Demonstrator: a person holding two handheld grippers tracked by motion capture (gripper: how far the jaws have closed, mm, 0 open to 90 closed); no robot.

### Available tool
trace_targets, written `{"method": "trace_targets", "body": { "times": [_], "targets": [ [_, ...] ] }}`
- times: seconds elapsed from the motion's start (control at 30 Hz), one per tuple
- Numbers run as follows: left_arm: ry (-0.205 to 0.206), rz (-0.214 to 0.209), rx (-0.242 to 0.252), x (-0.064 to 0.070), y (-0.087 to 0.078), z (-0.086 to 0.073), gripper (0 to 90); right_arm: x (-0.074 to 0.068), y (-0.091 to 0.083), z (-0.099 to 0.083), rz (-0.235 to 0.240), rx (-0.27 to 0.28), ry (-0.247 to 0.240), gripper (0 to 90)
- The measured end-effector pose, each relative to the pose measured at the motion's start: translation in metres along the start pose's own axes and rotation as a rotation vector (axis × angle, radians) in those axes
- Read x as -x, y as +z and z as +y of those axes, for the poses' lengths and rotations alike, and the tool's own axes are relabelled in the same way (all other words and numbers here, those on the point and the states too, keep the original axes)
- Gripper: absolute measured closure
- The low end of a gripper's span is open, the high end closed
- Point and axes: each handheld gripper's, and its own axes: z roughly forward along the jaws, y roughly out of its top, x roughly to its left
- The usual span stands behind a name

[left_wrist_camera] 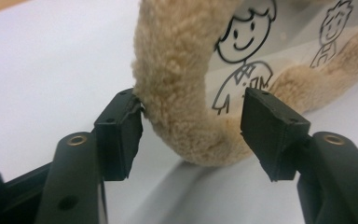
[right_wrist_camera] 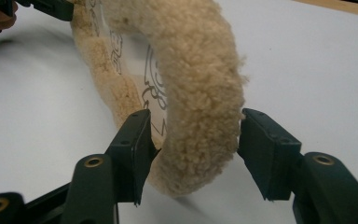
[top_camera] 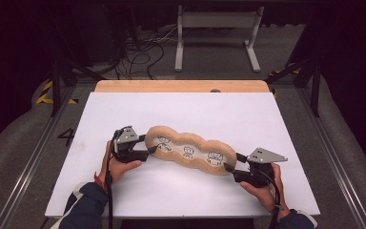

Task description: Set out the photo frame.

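A tan plush frame with three lobes lies across the white table top; its clear windows show line-drawn cartoon figures. My left gripper is at the frame's left end. In the left gripper view the jaws stand open astride the fuzzy rim: one pad touches it, the other is apart, in front of the window. My right gripper is at the right end. In the right gripper view both pads of that gripper press the rim.
The white sheet covers a wooden board whose far edge shows. Beyond it the floor holds cables and a grey stand. Metal rails run along both sides of the table.
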Motion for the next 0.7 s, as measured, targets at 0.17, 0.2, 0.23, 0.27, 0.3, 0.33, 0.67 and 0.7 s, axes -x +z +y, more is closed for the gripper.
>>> {"method": "trace_targets", "body": {
  "times": [0.17,0.2,0.23,0.27,0.3,0.33,0.67,0.7],
  "targets": [
    [-0.024,0.010,0.024,-0.003,-0.002,0.003,34.5,-0.005,-0.004,0.001,-0.021,-0.001,-0.028,50.5],
    [-0.022,0.011,0.027,-0.003,-0.002,0.003,35.0,-0.005,-0.005,0.000,-0.034,-0.002,-0.027,54.6],
    [-0.019,0.007,0.030,-0.002,-0.002,0.003,37.0,-0.005,-0.006,0.000,-0.039,0.000,-0.026,58.6],
    [-0.019,0.007,0.030,-0.002,-0.002,0.003,41.0,-0.005,-0.006,0.000,-0.039,0.000,-0.026,58.6],
    [-0.004,0.006,0.027,-0.002,-0.003,0.004,45.4,-0.003,-0.009,-0.001,-0.036,0.006,-0.016,62.9],
    [0.018,0.020,0.023,0.000,-0.002,0.005,49.0,-0.002,-0.009,-0.001,-0.031,0.005,-0.006,63.5],
    [0.034,0.054,-0.007,0.002,-0.011,0.002,63.5,0.001,-0.005,0.000,-0.042,0.008,0.015,65.8],
    [0.034,0.052,-0.010,0.003,-0.012,0.002,63.4,0.002,-0.004,0.001,-0.045,0.010,0.014,65.8]
  ]
}}
